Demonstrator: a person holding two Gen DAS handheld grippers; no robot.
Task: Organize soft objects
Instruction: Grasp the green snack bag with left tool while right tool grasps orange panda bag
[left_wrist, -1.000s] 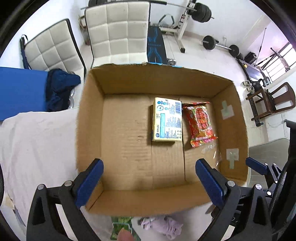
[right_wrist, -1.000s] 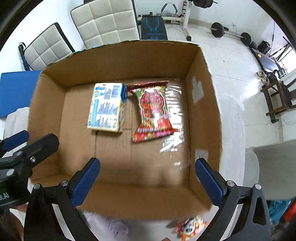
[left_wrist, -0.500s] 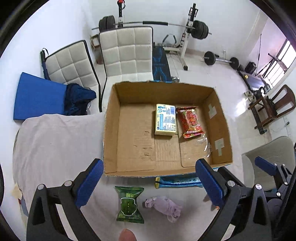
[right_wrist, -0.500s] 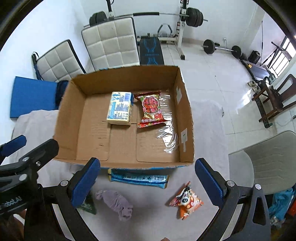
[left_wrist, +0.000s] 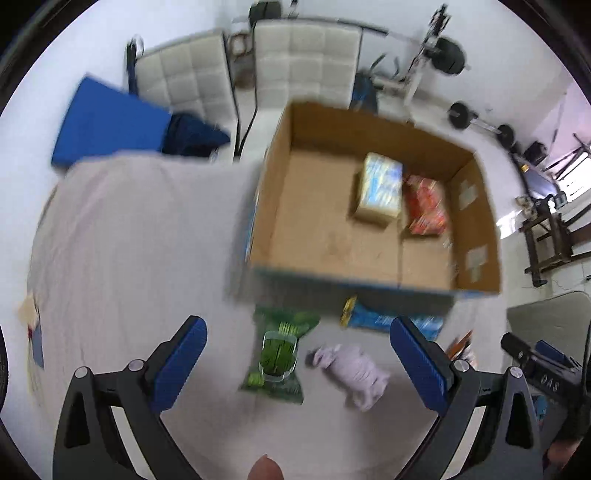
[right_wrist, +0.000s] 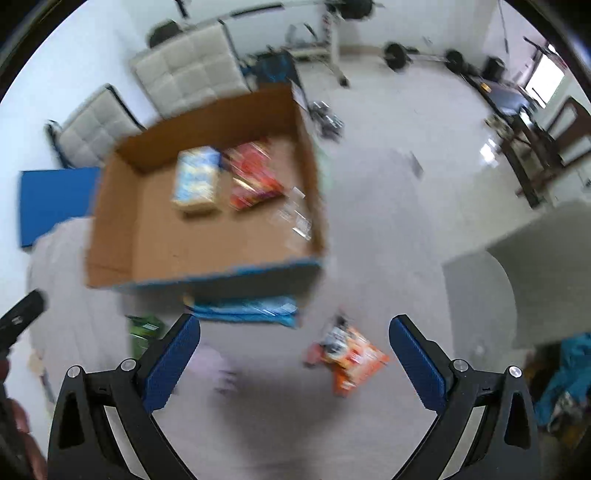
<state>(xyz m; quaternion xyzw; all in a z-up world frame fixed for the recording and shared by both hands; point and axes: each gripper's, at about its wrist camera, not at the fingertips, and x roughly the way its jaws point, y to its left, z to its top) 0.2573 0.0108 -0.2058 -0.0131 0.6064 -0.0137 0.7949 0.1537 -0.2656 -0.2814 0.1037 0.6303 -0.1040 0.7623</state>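
Observation:
An open cardboard box (left_wrist: 476, 236) (right_wrist: 110, 221) stands on a cloth-covered table. Inside lie a yellow-blue pack (left_wrist: 380, 188) (right_wrist: 195, 179) and a red snack bag (left_wrist: 424, 205) (right_wrist: 255, 177). In front of the box lie a green packet (left_wrist: 280, 350) (right_wrist: 144, 330), a lilac cloth bundle (left_wrist: 354, 367) (right_wrist: 214, 365), a blue packet (left_wrist: 391, 319) (right_wrist: 247, 310) and an orange snack bag (right_wrist: 347, 360). My left gripper (left_wrist: 295, 354) is open and empty, above the green packet. My right gripper (right_wrist: 293, 352) is open and empty, near the orange bag. Both views are motion-blurred.
Two white padded chairs (left_wrist: 258, 70) and a blue mat (left_wrist: 107, 129) stand behind the table. Gym weights (left_wrist: 450, 59) and a wooden chair (left_wrist: 550, 236) are on the floor to the right. A grey chair (right_wrist: 524, 273) stands at the table's right edge.
Both grippers have pulled back from over the box and drifted apart, left one leftward, right one rightward. The loose items in front of the box now sit between the fingers. Both stay open.

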